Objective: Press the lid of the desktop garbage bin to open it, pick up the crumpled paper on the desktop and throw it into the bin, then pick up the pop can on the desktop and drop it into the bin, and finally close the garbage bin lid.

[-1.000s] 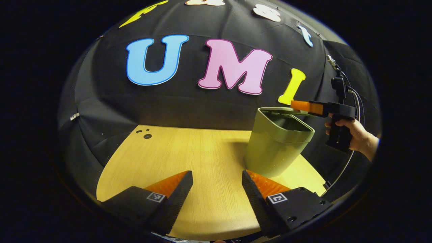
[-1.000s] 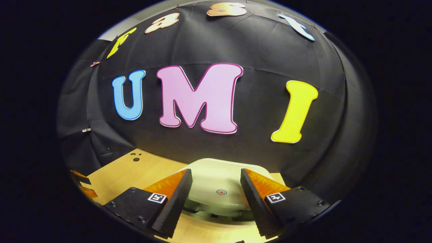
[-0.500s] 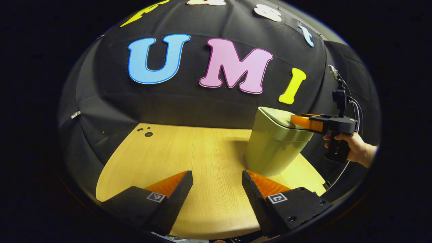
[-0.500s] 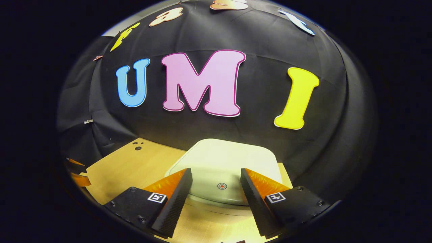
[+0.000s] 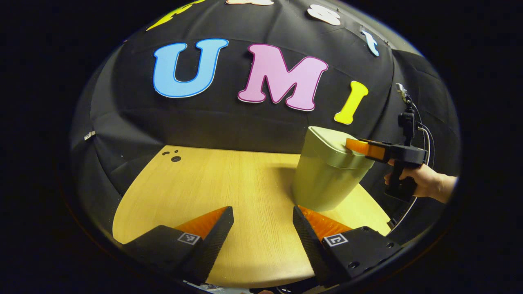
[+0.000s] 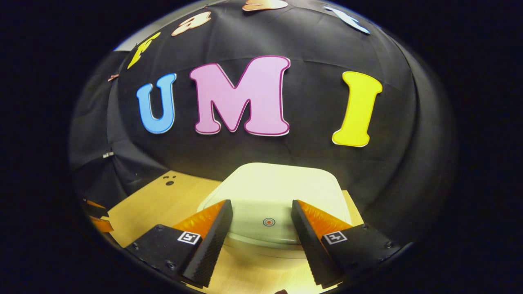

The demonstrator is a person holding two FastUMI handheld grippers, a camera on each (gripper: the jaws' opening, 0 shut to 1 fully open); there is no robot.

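The garbage bin (image 5: pixel 325 175) is standing upright near the right end of the wooden table (image 5: pixel 229 183), close to the booth's black wall, and its lid (image 6: pixel 278 196) is lying flat and closed on top. In the left gripper view, the right gripper (image 5: pixel 355 146) is reaching in from the bin's right side, held by a hand (image 5: pixel 425 181), with its fingers (image 5: pixel 363 148) lying on the lid's near edge; whether they are pressing down cannot be told. In the right gripper view, that gripper's fingers are standing spread apart over the lid, a small red ring mark (image 6: pixel 268 221) showing between them. The left gripper (image 5: pixel 261 218) is hovering above the table in front of the bin, its fingers released and wide apart, grasping nothing.
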